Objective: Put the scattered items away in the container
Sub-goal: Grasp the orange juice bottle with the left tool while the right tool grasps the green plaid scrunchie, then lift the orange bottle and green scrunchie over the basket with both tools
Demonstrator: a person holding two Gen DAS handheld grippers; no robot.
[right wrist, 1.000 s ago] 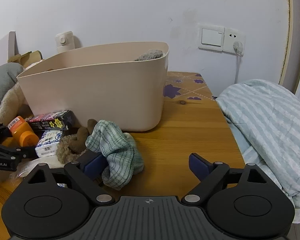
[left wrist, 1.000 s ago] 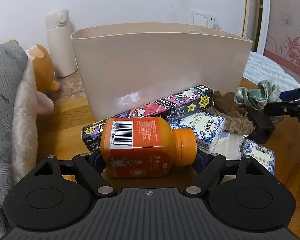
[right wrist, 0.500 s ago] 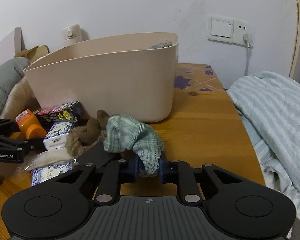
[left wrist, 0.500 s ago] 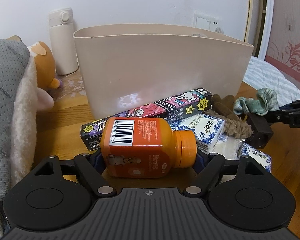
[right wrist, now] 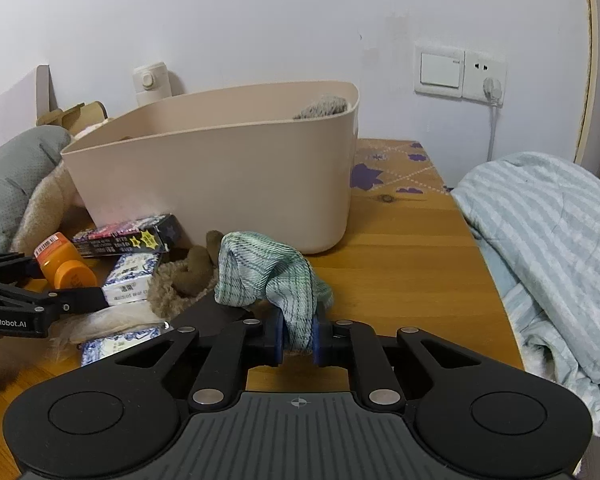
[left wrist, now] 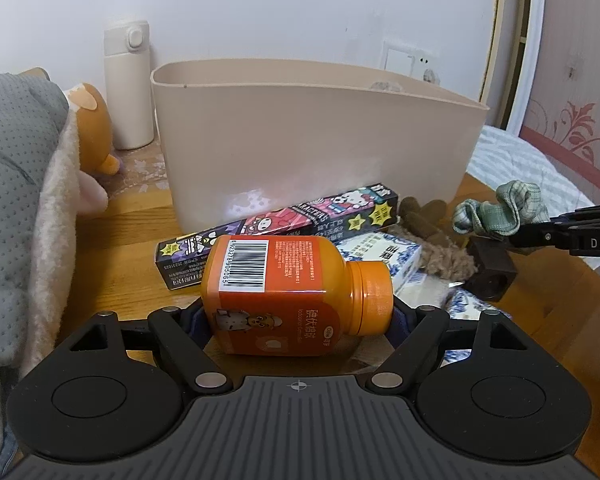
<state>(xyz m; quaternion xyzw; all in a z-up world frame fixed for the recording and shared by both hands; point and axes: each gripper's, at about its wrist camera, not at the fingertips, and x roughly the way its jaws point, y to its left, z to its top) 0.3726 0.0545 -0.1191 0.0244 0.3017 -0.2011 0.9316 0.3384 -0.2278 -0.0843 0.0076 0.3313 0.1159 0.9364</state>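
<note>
My left gripper (left wrist: pixel 298 320) is shut on an orange bottle (left wrist: pixel 292 292), held sideways with its cap to the right, lifted above the wooden table; the bottle also shows in the right wrist view (right wrist: pixel 62 260). My right gripper (right wrist: pixel 296 340) is shut on a green checked cloth (right wrist: pixel 268 276), held just above the table; the cloth also shows in the left wrist view (left wrist: pixel 500 208). The beige plastic bin (left wrist: pixel 316 144) stands behind both; in the right wrist view (right wrist: pixel 220 176) a grey fuzzy item (right wrist: pixel 322 106) pokes above its rim.
In front of the bin lie a cartoon-print box (left wrist: pixel 284 224), blue-and-white packets (left wrist: pixel 388 256), a brown plush (left wrist: pixel 432 236) and a dark block (left wrist: pixel 492 276). A white flask (left wrist: pixel 128 84) stands behind. Plush toys (left wrist: pixel 24 184) crowd the left; striped bedding (right wrist: pixel 548 248) lies right.
My right gripper closed on the green cloth and raised it off the table. My left gripper lifted the orange bottle higher, toward the bin.
</note>
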